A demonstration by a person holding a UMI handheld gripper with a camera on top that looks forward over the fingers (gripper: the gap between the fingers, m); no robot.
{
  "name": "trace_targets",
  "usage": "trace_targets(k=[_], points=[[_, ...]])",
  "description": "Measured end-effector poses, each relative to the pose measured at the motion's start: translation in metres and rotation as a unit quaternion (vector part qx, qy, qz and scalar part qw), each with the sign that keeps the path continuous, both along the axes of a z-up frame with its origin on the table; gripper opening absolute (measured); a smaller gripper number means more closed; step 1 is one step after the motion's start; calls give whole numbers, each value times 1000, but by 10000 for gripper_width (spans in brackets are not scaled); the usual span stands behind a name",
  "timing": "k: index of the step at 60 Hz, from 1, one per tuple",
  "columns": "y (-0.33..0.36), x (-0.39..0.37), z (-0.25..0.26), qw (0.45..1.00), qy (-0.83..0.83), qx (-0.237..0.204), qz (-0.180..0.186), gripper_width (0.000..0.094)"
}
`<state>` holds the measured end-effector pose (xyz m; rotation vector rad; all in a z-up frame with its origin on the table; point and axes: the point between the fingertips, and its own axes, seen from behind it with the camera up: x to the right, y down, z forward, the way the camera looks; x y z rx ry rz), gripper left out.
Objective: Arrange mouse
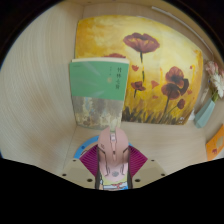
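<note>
While clamped between both pink pads [94, 158], pale pink mouse [111, 152] held off the table [40, 120]; gripper [112, 172] closed on it. Beyond: green book [99, 92] upright against flower painting [150, 70].

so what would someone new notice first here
The big flower painting with dark red poppies on yellow stands against the wall, beyond everything else. In front of it, slightly to its left, a green book stands upright. Nearest, a pale pink mouse sits between the pink pads of the tool, which looks closed on it.
</note>
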<state>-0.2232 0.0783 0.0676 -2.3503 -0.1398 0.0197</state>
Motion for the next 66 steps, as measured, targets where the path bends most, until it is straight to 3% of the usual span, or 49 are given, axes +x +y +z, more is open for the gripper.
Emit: trace_targets(k=[14, 22, 32, 35, 37, 38, 55, 66], points=[[-29, -10, -83, 996, -17, -91, -13, 369], [-29, -11, -82, 996, -8, -86, -18, 380], [-30, -12, -84, 995, -7, -96, -19, 548], [-32, -12, -80, 995, -2, -103, -19, 691], [-32, -8, -72, 995, -3, -98, -25, 795], [-31, -8, -67, 995, -2, -93, -25, 805], [-56, 25, 86, 998, 57, 12, -25, 801], [-103, 94, 157, 995, 59, 71, -31, 795]])
